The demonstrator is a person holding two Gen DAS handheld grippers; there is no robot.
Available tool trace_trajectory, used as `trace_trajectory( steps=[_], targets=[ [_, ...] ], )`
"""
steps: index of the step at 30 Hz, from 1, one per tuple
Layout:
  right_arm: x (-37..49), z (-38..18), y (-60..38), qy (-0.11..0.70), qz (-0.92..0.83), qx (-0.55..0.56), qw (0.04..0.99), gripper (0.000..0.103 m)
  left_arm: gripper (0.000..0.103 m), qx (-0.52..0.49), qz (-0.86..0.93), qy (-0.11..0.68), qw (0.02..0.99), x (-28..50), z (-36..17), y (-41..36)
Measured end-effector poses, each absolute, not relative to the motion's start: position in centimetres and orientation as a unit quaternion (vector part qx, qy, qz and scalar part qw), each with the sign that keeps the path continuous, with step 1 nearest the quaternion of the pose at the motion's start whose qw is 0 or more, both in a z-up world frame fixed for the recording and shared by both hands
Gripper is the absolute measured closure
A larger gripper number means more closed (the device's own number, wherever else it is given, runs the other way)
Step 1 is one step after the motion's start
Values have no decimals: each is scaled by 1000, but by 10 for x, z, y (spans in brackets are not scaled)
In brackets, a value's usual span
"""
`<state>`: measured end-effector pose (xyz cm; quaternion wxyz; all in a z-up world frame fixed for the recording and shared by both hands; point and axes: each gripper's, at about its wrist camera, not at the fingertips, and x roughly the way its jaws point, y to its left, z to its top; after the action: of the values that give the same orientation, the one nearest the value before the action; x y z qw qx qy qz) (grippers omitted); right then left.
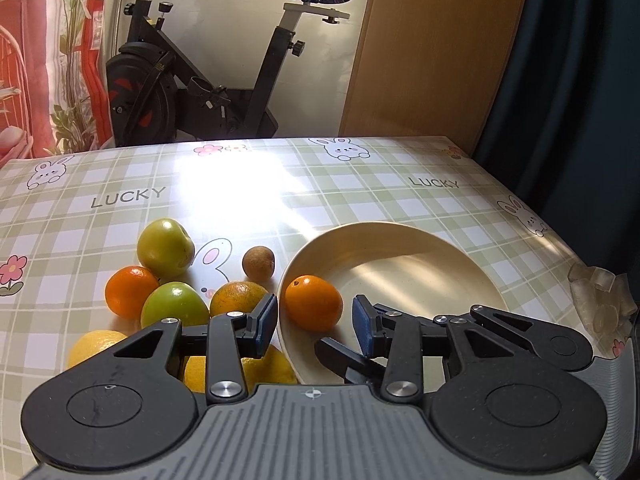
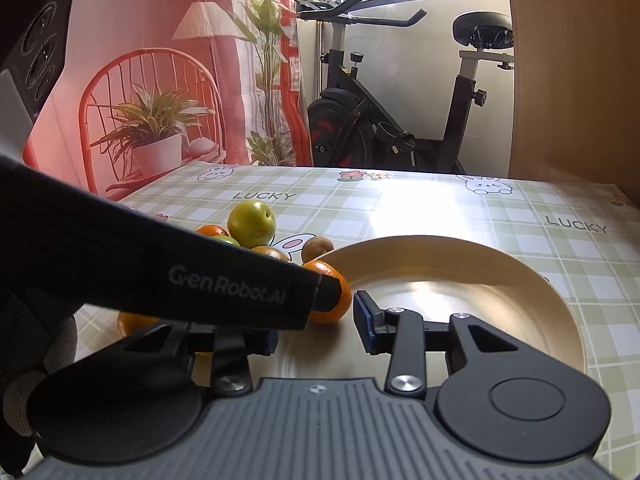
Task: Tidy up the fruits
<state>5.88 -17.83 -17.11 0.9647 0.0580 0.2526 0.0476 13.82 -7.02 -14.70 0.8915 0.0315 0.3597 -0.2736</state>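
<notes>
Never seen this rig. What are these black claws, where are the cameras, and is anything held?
A person holds two hand grippers, each with a camera looking along its fingers. One picture is from the left gripper, the other from the right gripper. On the checked table lie green apples, oranges, lemons, a small brown fruit and a cream plate. One orange sits in the plate between the left gripper's open jaws, untouched. The right gripper hovers over the plate, open and empty.

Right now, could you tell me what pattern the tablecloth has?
Green-and-white plaid tablecloth with rabbits, flowers and "LUCKY"; left wrist view.
</notes>
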Motion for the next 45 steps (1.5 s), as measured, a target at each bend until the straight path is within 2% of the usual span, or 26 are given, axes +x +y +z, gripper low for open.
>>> trace_trajectory(
  steps=[10, 20, 34, 45],
  targets=[
    [36, -168, -175, 238, 57, 57, 968, 63, 60, 4, -255, 341, 905, 107, -138, -36],
    [26, -171, -171, 236, 54, 50, 969, 63, 61, -19, -254, 359, 898, 86, -153, -11],
    [32, -174, -172, 253, 46, 49, 965, 63, 61, -38, -268, 381, 884, 80, -176, -2],
    [35, -175, -176, 255, 44, 63, 964, 63, 61, -8, -292, 380, 877, 74, -185, -15]
  ],
)
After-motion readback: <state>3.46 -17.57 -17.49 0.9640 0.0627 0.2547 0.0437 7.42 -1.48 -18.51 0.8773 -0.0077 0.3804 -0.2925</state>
